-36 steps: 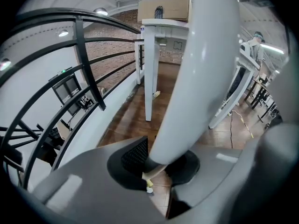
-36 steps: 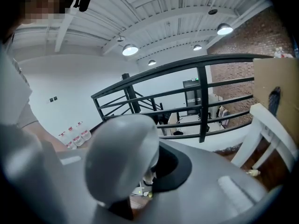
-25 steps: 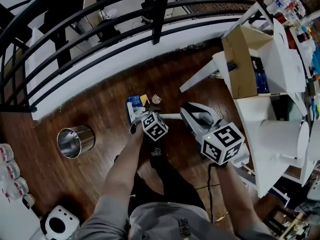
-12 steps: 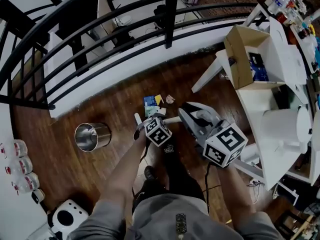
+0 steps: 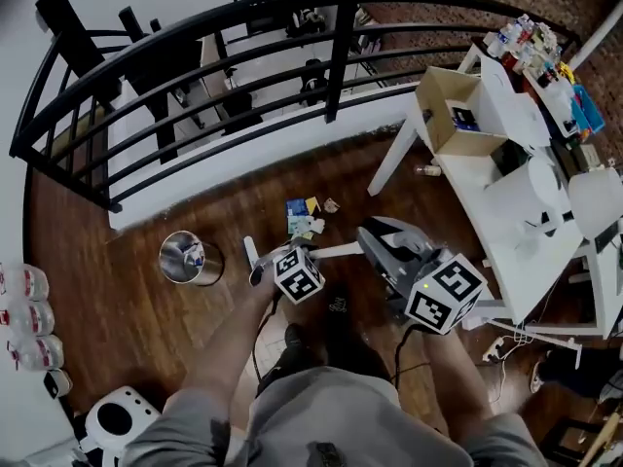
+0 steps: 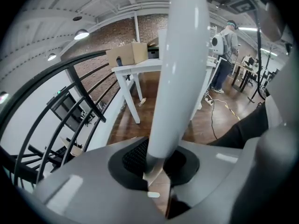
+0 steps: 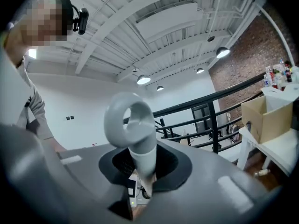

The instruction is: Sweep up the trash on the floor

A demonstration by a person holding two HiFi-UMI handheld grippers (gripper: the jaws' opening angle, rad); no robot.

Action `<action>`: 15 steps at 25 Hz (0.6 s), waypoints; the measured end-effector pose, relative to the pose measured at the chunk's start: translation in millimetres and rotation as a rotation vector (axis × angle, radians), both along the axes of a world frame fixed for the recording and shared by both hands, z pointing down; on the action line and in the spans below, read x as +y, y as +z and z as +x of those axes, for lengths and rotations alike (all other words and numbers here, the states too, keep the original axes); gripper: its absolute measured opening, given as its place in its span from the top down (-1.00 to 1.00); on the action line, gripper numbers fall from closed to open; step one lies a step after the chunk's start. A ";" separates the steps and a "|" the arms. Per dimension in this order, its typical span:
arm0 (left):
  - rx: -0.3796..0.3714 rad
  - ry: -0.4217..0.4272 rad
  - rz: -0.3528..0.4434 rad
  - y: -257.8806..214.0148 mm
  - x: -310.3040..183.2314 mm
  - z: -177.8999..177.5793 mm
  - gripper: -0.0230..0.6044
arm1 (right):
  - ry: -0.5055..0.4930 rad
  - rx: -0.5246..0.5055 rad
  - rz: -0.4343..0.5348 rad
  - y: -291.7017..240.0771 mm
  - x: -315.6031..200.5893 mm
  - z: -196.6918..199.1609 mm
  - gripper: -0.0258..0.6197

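Head view: both grippers sit low centre, right of the metal bin (image 5: 190, 258). The left gripper (image 5: 304, 259) is the one nearer the bin, and the right gripper (image 5: 375, 236) is further right of it. The trash (image 5: 304, 217) is a blue packet, a yellow scrap and some pale bits. It lies in a small cluster on the wooden floor (image 5: 136, 329), right of the bin and a little toward the black railing (image 5: 195, 37), apart from both grippers. A scrap shows inside the bin too. A short white piece (image 5: 251, 257) with a dark end stands between the bin and the left gripper; I can't tell what it is.

Left gripper view: the fingers (image 6: 84, 185) are narrow and clamped on a white pole (image 6: 180, 69) that runs straight out ahead of them, away from the bin and toward the table. Right gripper view: these fingers (image 7: 224, 185) are narrow too, gripping a grey handle (image 7: 140, 157) that ends in a ring (image 7: 128, 118). I can't see the working end of either tool.

The white tabletop (image 5: 482, 178) is far right of the bin, past the right gripper, and carries an open cardboard box (image 5: 438, 125).
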State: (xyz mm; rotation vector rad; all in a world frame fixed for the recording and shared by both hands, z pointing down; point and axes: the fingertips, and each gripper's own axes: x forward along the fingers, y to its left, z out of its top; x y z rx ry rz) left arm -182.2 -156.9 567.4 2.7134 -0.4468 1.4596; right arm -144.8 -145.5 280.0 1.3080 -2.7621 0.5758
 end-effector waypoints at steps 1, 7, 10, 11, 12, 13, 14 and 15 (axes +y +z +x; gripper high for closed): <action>-0.005 0.013 0.010 -6.4 9.7 -1.2 0.78 | 0.013 -0.009 0.001 -5.2 9.4 2.5 0.73; -0.109 0.039 0.030 -22.0 48.1 -11.6 0.79 | 0.034 -0.074 -0.002 -15.5 35.4 16.4 0.73; -0.080 0.017 0.010 -31.0 60.2 -6.2 0.79 | 0.002 -0.039 0.018 -21.6 40.8 21.5 0.73; -0.072 0.006 0.012 -33.9 61.2 -5.2 0.79 | -0.006 -0.028 0.029 -24.8 41.7 21.7 0.73; -0.067 -0.006 0.016 -36.3 61.0 -4.5 0.79 | -0.016 -0.018 0.043 -28.3 42.3 20.6 0.73; -0.064 -0.019 0.020 -38.2 60.1 -4.3 0.79 | -0.029 -0.008 0.058 -31.8 42.7 18.1 0.73; -0.064 -0.031 0.024 -39.7 58.9 -4.2 0.79 | -0.044 0.000 0.073 -35.3 43.1 14.9 0.73; -0.065 -0.043 0.027 -41.2 57.7 -4.1 0.79 | -0.059 0.006 0.087 -38.7 43.6 11.6 0.73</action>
